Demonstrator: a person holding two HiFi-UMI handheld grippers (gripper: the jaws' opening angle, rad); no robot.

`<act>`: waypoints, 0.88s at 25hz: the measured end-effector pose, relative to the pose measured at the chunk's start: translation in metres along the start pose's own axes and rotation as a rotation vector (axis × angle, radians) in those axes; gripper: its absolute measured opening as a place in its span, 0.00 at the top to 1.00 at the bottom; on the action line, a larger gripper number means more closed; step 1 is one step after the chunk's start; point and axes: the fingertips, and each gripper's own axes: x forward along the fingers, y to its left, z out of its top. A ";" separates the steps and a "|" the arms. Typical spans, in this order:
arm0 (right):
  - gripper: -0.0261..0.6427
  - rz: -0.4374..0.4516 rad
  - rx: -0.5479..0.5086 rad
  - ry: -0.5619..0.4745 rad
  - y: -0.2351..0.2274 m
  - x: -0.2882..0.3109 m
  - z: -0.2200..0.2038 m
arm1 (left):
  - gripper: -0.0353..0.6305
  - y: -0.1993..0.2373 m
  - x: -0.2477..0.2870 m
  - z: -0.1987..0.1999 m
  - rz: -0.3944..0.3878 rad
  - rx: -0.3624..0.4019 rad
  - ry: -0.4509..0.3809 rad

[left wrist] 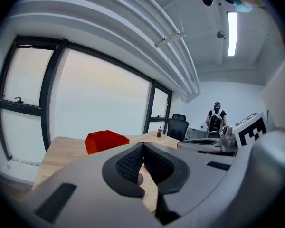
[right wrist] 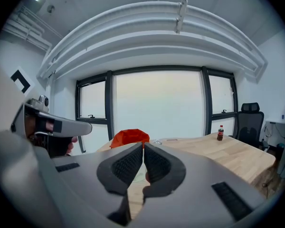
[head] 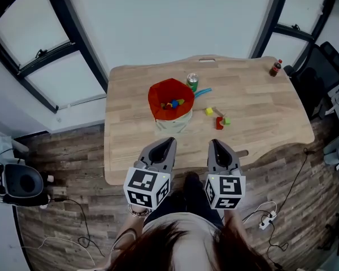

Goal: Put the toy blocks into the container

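Right of centre on the tabletop (head: 260, 112), three loose toy blocks are lying close together: a yellow block (head: 208, 111), a green block (head: 226, 121) and a red block (head: 219, 123), the red and green ones just beside each other. More blocks (head: 173, 103) are sitting inside the red container (head: 158, 95), which is standing to their left near the middle of the tabletop, with something pale showing under its lower edge. A green can (head: 192, 82) is standing just beside the container's upper right rim, and a thin blue object (head: 203, 92) is lying next to it. A dark bottle (head: 276, 68) is standing at the upper right corner of the tabletop.

Both grippers are hovering side by side at the tabletop's near edge, pointing toward the container and well apart from the blocks. The left gripper (head: 169, 143) is keeping its fingers (left wrist: 130, 163) pressed together with nothing between them, the container (left wrist: 107, 140) showing beyond them. The right gripper (head: 217, 145) is likewise holding its fingers (right wrist: 156, 164) closed and empty, with the container (right wrist: 129, 137) straight ahead and the bottle (right wrist: 220, 132) off to the right.

An office chair (head: 319, 72) is standing at the right of the frame beside the tabletop, and in the left gripper view a person (left wrist: 215, 120) is standing far back in the room.
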 end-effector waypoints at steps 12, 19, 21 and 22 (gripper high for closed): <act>0.91 0.005 -0.032 0.056 -0.044 0.056 -0.004 | 0.93 0.002 0.060 0.018 -0.008 0.004 -0.009; 0.91 0.007 -0.023 0.115 -0.071 0.093 -0.017 | 0.93 0.017 0.093 0.026 0.015 -0.006 -0.001; 0.91 0.007 -0.015 0.135 -0.079 0.103 -0.024 | 0.93 0.021 0.101 0.031 0.021 -0.007 -0.007; 0.91 0.006 -0.013 0.148 -0.084 0.107 -0.027 | 0.93 0.022 0.105 0.033 0.022 -0.009 -0.010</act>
